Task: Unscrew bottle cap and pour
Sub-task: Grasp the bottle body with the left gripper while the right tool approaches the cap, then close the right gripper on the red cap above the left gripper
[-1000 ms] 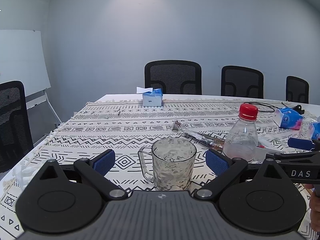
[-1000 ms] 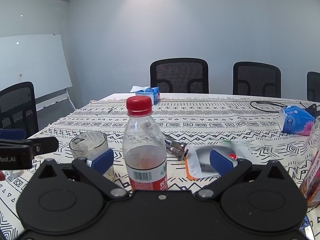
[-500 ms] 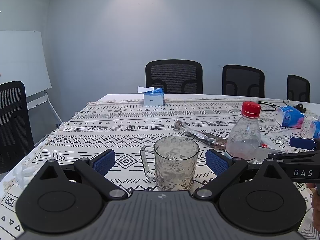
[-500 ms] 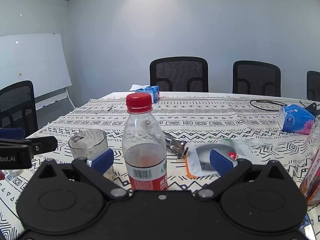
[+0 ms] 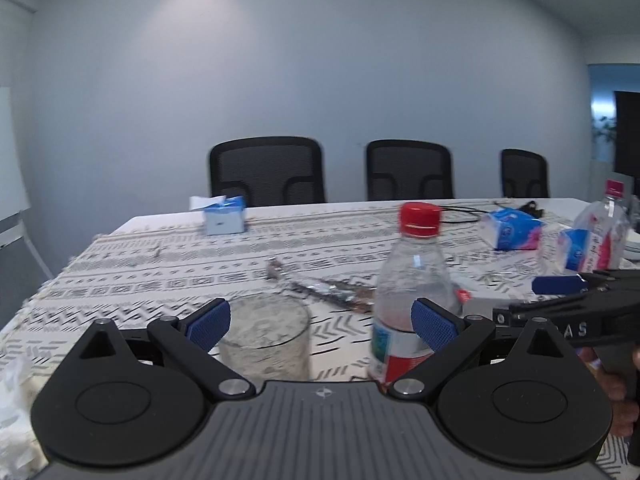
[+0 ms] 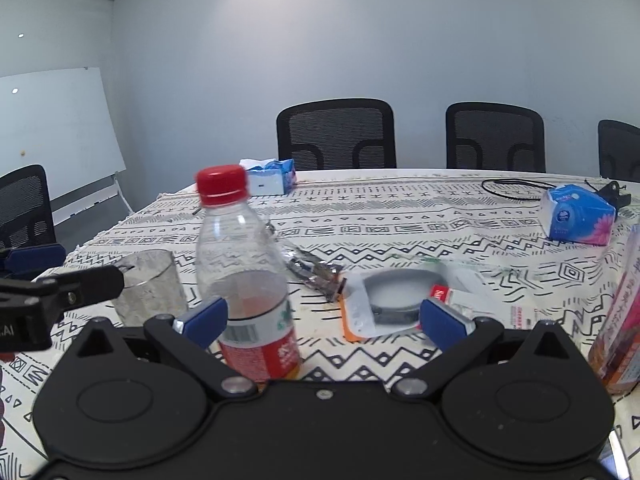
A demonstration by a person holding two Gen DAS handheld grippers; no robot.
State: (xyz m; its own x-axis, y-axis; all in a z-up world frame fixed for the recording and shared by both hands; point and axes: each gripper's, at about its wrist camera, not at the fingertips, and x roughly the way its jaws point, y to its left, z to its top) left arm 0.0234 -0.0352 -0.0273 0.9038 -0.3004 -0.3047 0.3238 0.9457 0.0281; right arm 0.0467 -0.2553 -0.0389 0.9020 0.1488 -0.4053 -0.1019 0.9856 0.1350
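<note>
A clear plastic bottle point(image 5: 412, 288) with a red cap point(image 5: 420, 219) and a red-and-white label stands upright on the patterned tablecloth. It also shows in the right wrist view point(image 6: 244, 276), cap point(image 6: 222, 184) on. A textured glass mug point(image 5: 266, 338) stands left of it and shows in the right wrist view point(image 6: 150, 286). My left gripper point(image 5: 322, 326) is open, with the mug by its left finger and the bottle by its right finger. My right gripper point(image 6: 324, 316) is open and empty, with the bottle just inside its left finger.
A crumpled foil wrapper point(image 6: 316, 270) and a plastic package with an orange edge point(image 6: 400, 300) lie right of the bottle. Tissue packs point(image 6: 578, 214) point(image 6: 270, 176), a black cable point(image 6: 516, 190), a second bottle point(image 5: 602, 232) and a carton point(image 6: 624, 312) are around. Black chairs point(image 6: 336, 134) line the far edge.
The left gripper has swung right, so the bottle now sits by its right finger. The right gripper has shifted right, putting the bottle at its left finger. Both stay open.
</note>
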